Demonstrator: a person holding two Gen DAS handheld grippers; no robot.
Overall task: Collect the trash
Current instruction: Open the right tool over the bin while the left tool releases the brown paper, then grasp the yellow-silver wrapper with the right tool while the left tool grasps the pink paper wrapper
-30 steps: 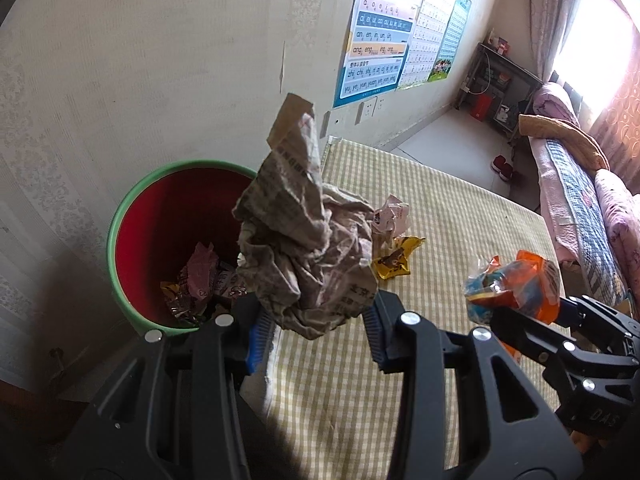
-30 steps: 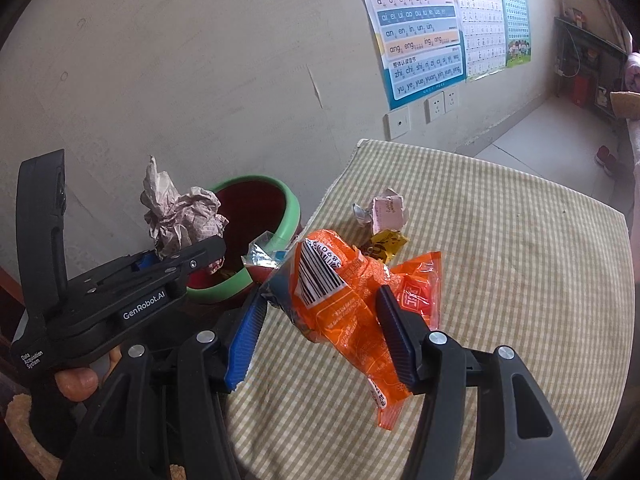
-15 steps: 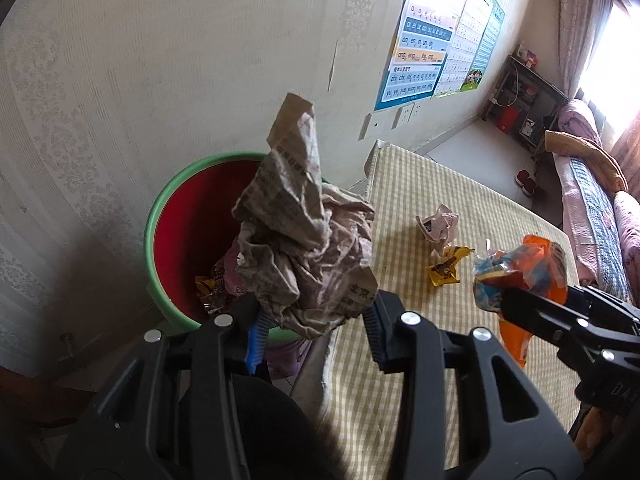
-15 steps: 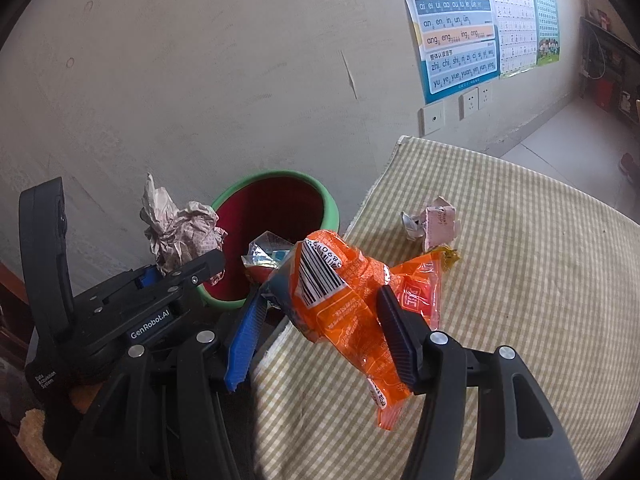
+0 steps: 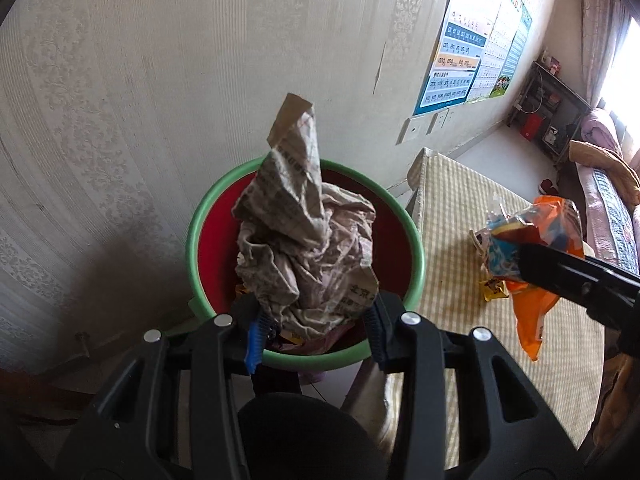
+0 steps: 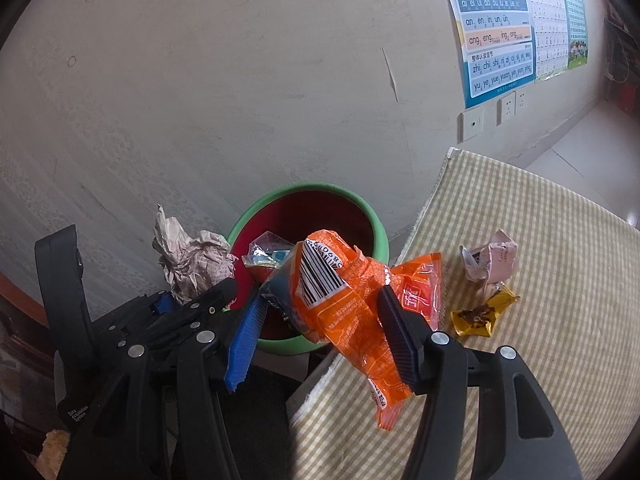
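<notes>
In the left wrist view, the left claw point(image 5: 314, 320) is seen clamped on a crumpled newspaper wad point(image 5: 306, 240), which is held directly over the open mouth of a red bin with a green rim point(image 5: 198, 216). Wrappers can be made out at the bottom of the bin. At the right, an orange snack bag point(image 5: 548, 232) is carried over the checked desk point(image 5: 452, 208) by the other claw.

In the right wrist view, the right claw point(image 6: 320, 320) is closed around the orange snack bag point(image 6: 340, 304), its barcode turned upward; the bag is held just over the desk edge point(image 6: 560, 240), beside the bin point(image 6: 376, 224). A pink wrapper point(image 6: 494, 260) and a yellow wrapper point(image 6: 480, 316) are left lying together on the desk. The newspaper wad point(image 6: 192, 264) is visible at the left, in the left claw.
</notes>
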